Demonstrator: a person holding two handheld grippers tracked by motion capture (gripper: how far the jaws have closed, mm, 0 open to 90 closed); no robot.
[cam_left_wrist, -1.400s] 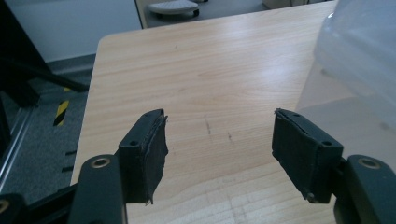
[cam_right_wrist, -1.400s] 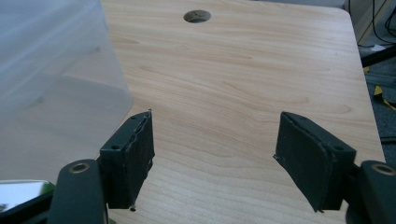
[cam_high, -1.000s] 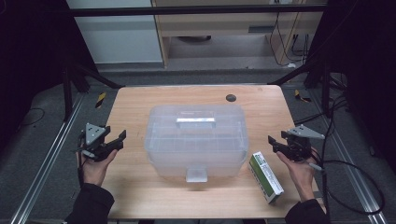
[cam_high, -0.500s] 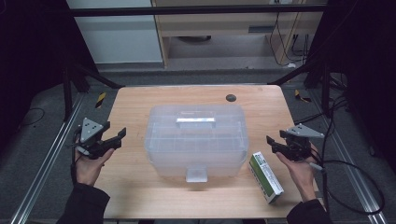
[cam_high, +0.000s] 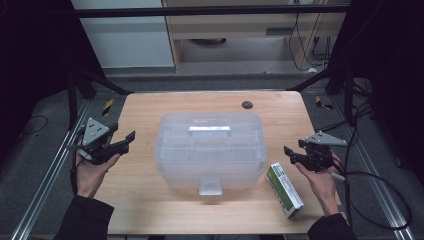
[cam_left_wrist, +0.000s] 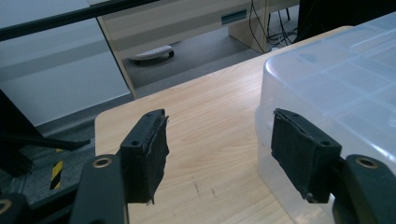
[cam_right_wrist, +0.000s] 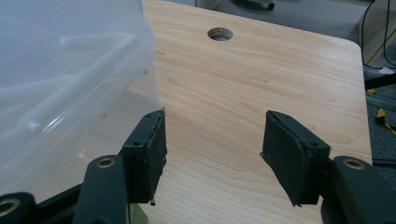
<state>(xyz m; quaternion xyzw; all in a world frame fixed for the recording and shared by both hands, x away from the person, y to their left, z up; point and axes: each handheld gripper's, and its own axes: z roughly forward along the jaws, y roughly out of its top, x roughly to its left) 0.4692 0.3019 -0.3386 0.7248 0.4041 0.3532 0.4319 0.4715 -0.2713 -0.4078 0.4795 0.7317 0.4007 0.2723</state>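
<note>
Sitting in the middle of the desk (cam_high: 150, 210), the clear plastic storage box (cam_high: 210, 145) is resting with its lid on and its latch facing your near edge. You are holding the left tool (cam_high: 122, 142) just off the box's left side, jaws spread wide and pinching nothing; in the left gripper view one jaw is overlapping the box's wall. You are holding the right tool (cam_high: 295, 156) near the box's right side, jaws likewise spread and empty. A green and white carton (cam_high: 284, 189) is lying on the desk just near of that tool.
</note>
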